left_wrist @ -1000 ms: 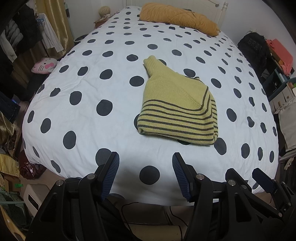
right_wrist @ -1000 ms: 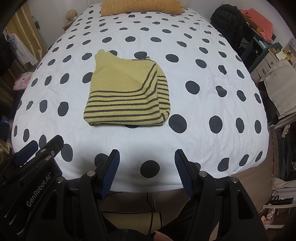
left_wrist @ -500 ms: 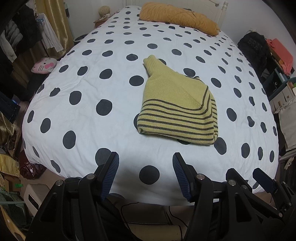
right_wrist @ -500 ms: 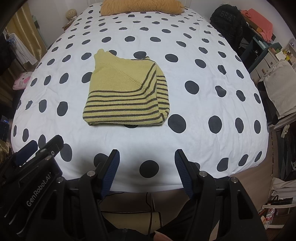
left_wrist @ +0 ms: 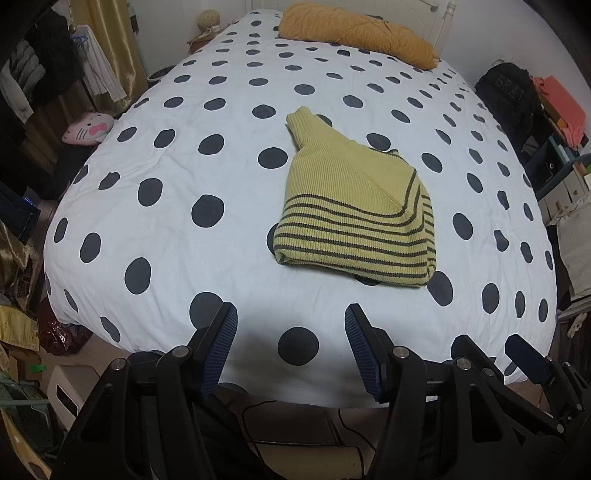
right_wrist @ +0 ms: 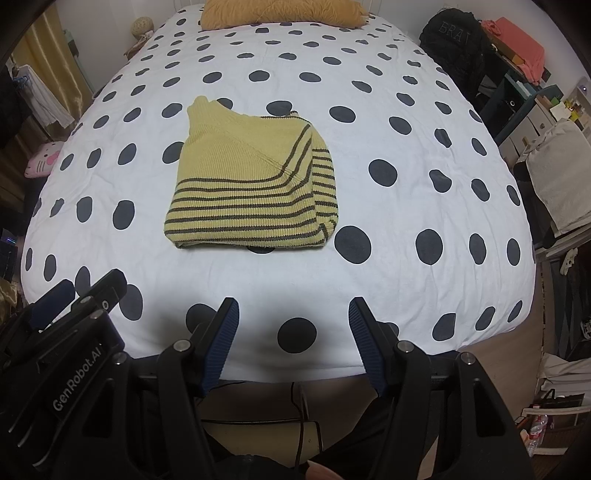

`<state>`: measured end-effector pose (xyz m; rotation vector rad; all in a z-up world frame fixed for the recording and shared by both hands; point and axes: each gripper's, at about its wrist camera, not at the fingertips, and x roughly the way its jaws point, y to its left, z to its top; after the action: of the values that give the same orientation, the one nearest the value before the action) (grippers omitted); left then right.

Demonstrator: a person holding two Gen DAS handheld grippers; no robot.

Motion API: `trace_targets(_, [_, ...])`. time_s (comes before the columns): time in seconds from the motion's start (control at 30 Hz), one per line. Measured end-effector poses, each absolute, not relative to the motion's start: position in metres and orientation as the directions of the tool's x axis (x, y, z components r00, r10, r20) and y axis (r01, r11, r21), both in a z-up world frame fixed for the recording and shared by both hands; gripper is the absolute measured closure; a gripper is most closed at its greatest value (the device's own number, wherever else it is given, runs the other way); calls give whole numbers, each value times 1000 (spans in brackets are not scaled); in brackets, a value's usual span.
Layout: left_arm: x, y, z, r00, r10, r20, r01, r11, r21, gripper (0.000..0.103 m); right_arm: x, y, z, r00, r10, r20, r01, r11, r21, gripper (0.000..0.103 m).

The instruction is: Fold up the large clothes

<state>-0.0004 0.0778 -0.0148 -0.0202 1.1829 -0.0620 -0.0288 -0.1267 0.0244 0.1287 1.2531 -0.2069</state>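
Observation:
A yellow knit sweater with dark stripes [left_wrist: 351,218] lies folded into a compact bundle on the white polka-dot bed [left_wrist: 177,177]; it also shows in the right wrist view [right_wrist: 251,184]. My left gripper [left_wrist: 291,314] is open and empty, held over the near edge of the bed, well short of the sweater. My right gripper [right_wrist: 293,308] is open and empty too, beside the left one, also back from the sweater. Each gripper's body shows at the edge of the other's view.
An orange pillow [left_wrist: 354,33] lies at the head of the bed. A pink cat plush [left_wrist: 86,127] and hanging clothes are on the left. A black backpack [right_wrist: 452,40], shelves and bags stand on the right. Cables lie on the floor below the bed edge.
Almost nothing has moved. Both grippers stay open and hover at the near bed edge; the sweater lies still.

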Motion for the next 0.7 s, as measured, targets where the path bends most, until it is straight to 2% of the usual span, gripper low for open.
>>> trace_targets(0.7, [-1, 78, -17, 372, -60, -926, 40, 998, -49, 40, -28, -128, 25, 295, -84, -952, 223, 975, -17, 40])
